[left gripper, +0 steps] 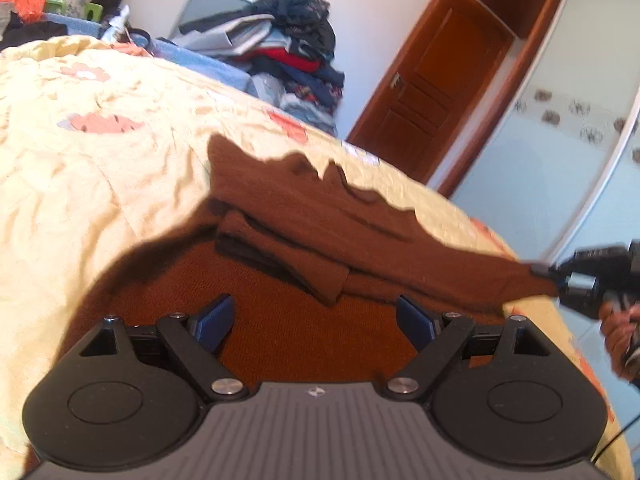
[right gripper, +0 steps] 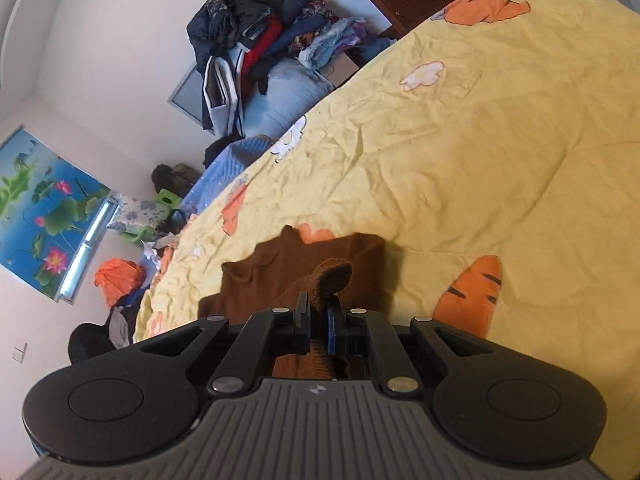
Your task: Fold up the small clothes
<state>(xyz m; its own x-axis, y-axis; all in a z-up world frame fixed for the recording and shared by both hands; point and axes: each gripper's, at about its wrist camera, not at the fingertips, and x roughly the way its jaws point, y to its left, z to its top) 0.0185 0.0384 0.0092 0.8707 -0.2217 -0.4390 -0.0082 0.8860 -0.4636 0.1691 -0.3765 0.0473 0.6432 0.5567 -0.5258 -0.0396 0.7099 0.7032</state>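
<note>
Slippage looks like the main risk: seen from the left wrist, the brown sweater [left gripper: 288, 216] lies on the yellow quilt [left gripper: 100, 184], one sleeve stretched out to the right gripper [left gripper: 540, 270], and a harder tug could drag the whole garment askew. The left gripper [left gripper: 312, 318] hovers low over the hem, jaws spread wide, holding nothing. From the right wrist, the right gripper [right gripper: 318, 320] is clamped on the sleeve cuff [right gripper: 332, 276], tilted down toward the bed with the wool bunched above its fingers.
</note>
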